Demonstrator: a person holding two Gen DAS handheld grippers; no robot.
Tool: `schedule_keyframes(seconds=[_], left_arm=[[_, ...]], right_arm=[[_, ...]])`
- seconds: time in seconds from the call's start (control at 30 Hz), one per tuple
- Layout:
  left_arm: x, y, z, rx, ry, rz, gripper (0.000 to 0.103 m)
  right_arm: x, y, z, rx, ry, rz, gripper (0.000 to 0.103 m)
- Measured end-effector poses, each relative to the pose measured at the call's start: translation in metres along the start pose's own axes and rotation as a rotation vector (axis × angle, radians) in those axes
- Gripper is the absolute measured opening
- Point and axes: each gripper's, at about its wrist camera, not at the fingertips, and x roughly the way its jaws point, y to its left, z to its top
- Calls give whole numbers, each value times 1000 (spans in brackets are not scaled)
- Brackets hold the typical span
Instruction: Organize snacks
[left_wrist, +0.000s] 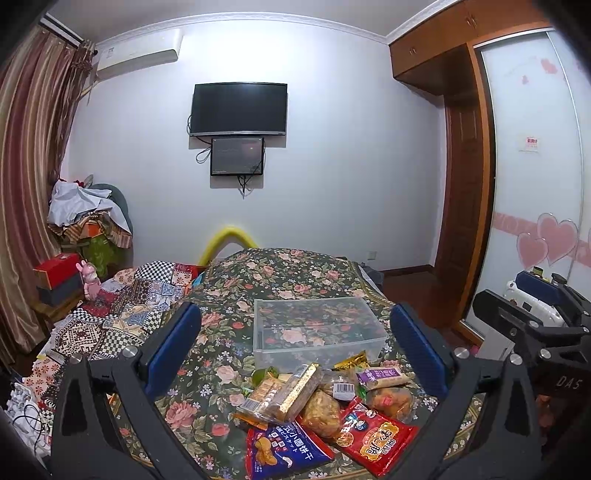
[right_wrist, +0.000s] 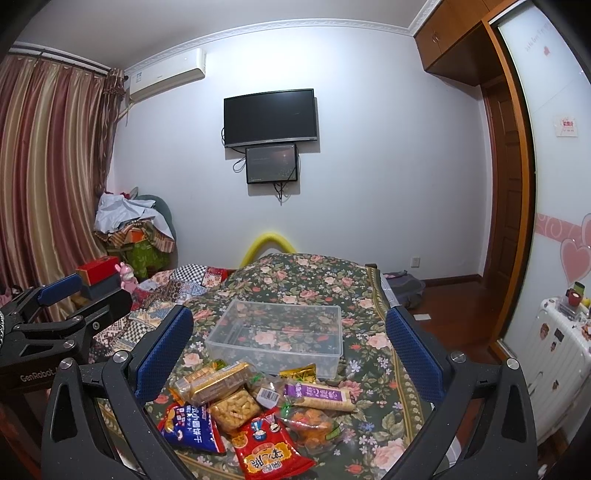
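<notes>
A: Left wrist view?
B: The left gripper (left_wrist: 295, 332) is spread wide, holding nothing. Snacks (left_wrist: 325, 402) lie heaped on the bedspread (left_wrist: 288, 273), just near of the clear bin (left_wrist: 317, 328).
A: Right wrist view?
B: The right gripper (right_wrist: 288, 336) gapes wide too, empty, above the snacks (right_wrist: 255, 402); the bin (right_wrist: 277, 332) is beyond.

Both views look forward and slightly down over the bed (left_wrist: 295, 273) toward the far wall with the television (left_wrist: 239, 108). The left wrist camera sits to the left, and the right gripper (left_wrist: 532, 295) shows at its right edge. The right wrist camera sits alongside (a little to the right). Both share the clear box (left_wrist: 317, 328) and the snack pile (right_wrist: 251, 406) close below.
</notes>
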Motion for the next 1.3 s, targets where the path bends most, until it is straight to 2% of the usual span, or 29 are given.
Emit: schedule_keyframes(seconds=[1.03,1.3], left_arm=[[3,-4,2,2,1,-6,103],[8,-3,0,-4,12,-26,103]], right_arm=[[-1,0,-1,5,-4,-1,103],[3,7,-4,-29,-1,-17,103]])
